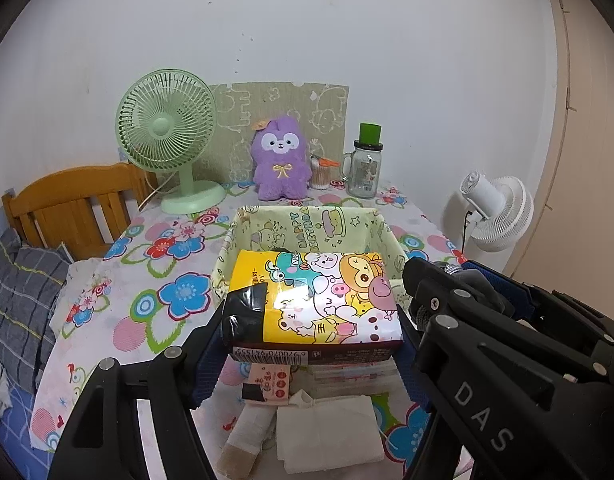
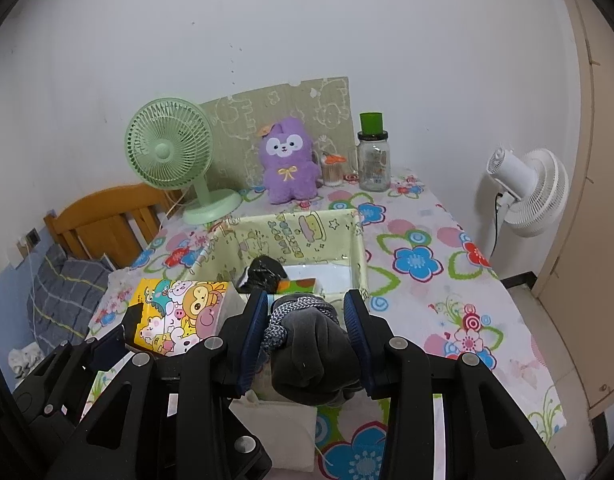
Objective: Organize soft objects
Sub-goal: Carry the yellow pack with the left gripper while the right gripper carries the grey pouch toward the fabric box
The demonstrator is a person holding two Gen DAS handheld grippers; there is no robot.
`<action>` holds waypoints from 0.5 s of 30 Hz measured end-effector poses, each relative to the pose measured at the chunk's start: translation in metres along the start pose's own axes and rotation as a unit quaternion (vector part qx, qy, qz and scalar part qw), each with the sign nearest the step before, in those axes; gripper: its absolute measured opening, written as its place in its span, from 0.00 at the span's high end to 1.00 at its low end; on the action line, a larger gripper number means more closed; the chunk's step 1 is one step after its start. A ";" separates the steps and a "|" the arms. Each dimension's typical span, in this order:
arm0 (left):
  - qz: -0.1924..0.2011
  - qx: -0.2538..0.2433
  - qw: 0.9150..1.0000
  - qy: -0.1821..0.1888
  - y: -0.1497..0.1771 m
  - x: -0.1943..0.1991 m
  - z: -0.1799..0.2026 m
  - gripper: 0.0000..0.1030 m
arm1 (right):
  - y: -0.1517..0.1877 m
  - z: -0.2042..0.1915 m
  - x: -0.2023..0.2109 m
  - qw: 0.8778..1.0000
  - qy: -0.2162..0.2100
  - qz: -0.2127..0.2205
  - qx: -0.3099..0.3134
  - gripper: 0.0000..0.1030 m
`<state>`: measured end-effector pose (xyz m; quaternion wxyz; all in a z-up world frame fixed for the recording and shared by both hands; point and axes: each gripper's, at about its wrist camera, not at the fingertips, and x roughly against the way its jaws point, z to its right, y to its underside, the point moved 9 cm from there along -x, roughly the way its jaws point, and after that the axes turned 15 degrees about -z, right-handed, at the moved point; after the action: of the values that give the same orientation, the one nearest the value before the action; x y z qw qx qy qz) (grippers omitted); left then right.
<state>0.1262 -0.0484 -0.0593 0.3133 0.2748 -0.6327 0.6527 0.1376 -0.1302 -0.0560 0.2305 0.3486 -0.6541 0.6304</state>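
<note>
Gripping a yellow cartoon-printed tissue pack (image 1: pixel 313 304), the left tool (image 1: pixel 311 336) holds it above the floral tabletop (image 1: pixel 147 280), near the pale-green paper-lined box (image 1: pixel 307 224). Right wrist view: right tool (image 2: pixel 305 336) clenched on a dark grey knitted fabric bundle (image 2: pixel 311 348), just before the box (image 2: pixel 283 232).

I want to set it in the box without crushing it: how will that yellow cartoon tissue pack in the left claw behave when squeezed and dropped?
The tissue pack looks soft: its glossy wrap creases at the dark end, so it probably gives under pressure. That shiny film may be slippery against the left claw. It likely weighs little for its bulk and should land flat in the box.
</note>
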 end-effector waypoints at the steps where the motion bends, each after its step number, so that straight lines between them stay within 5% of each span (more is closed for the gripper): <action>1: 0.001 0.000 1.000 -0.001 -0.002 0.001 0.000 0.27 | -0.002 -0.001 0.000 1.000 0.000 0.000 0.001 0.58; 15: 0.011 0.002 1.000 -0.006 -0.027 0.006 -0.004 0.27 | -0.027 -0.007 0.005 1.000 -0.005 0.010 0.008 0.58</action>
<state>0.1424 -0.0440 -0.0374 0.3013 0.2725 -0.6365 0.6556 0.1536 -0.1230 -0.0342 0.2183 0.3475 -0.6539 0.6357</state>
